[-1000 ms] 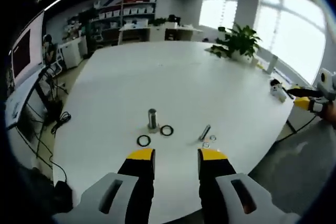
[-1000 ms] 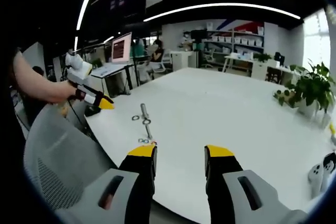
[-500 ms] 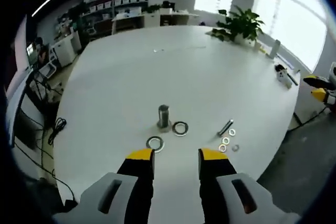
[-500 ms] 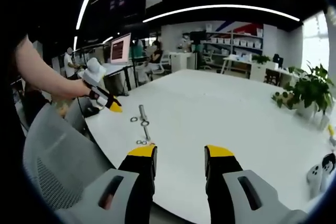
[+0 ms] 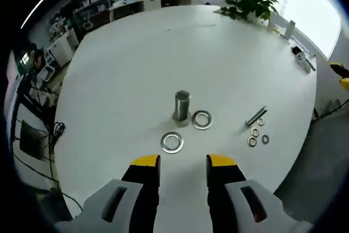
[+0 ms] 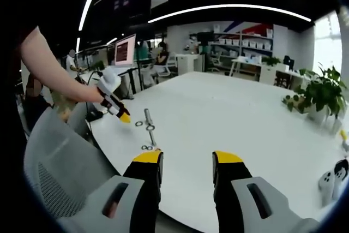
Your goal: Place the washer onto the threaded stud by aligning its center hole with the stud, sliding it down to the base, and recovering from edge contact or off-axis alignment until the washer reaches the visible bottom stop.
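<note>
Near the worktop's (image 5: pixel 136 53) front edge, just ahead of my left gripper (image 5: pixel 182 162), stands the threaded stud (image 5: pixel 182 105), upright on its base with its long axis rising straight off the surface. Two large washers lie flat beside it: the nearer washer (image 5: pixel 172 142) sits between the stud and my jaws, slightly toward the worktop's left side, and the second washer (image 5: pixel 202 119) lies close against the stud's base on the right; I cannot tell whether it touches. Both lie with their center holes facing up, so each hole's axis already runs parallel to the stud. Toward the right edge, well apart from the stud, a loose bolt (image 5: pixel 255 117) lies on its side with three small washers (image 5: pixel 256 133) scattered just beside it. My left jaws are spread apart with nothing between them, aimed at the nearer washer, which I judge is the sensible one to pick since it has open worktop all round it. In the right gripper view the right gripper (image 6: pixel 187 162) hangs over the same worktop well away from the parts, jaws likewise parted and empty, apparently held clear so the left has room. I judge the flat washer will be awkward to lift by its edge, and it must be kept level to drop over the stud.
</note>
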Available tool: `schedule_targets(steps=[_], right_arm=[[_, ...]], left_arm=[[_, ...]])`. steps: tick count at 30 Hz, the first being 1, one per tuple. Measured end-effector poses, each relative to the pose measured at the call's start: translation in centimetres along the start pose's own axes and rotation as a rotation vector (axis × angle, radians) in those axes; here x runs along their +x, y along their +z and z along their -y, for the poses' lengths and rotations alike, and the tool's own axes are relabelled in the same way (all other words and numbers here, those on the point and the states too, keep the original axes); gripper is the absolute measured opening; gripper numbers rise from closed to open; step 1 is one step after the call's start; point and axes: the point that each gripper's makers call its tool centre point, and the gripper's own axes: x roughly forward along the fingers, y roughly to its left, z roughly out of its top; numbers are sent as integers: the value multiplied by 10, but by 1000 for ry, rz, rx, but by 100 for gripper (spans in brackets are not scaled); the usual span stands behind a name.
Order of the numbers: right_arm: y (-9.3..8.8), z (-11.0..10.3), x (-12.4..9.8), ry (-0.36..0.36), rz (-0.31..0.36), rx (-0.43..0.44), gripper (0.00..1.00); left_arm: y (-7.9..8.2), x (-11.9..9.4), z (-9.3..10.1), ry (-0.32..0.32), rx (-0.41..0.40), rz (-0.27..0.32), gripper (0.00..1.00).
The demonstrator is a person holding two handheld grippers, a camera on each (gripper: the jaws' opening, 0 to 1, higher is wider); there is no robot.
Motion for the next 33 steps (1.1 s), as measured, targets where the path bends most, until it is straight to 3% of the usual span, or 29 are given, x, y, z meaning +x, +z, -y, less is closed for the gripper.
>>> schedule_targets(steps=[4,8,10,17,19,22,26,33], right_arm=[[-1,1,0,-1,-3,1,38],[-2,-1,1,8,-6,-1,38],[-2,-1,1,9,-7,-2,38],[-3,-1,1,12,-12,5,37],[-3,-1,1,12,-11,5,36],[-1,0,0,6,1,13,36],[-3,-1,1,11,-9,11,36],[-3,0,0,5,-9,7,35]], left_arm=[[-1,6,-3,8,48,-27,31],[0,13,-8,-2,38,-50,31],[0,15,-1,-36,25,-75,28],[7,27,-7,-18,42,-102,30],[3,30,-13,-4,27,-138,30],[6,33,-18,1,-26,-127,30],[4,38,-17,5,27,-162,30],[8,43,-19,7,-6,-164,29]])
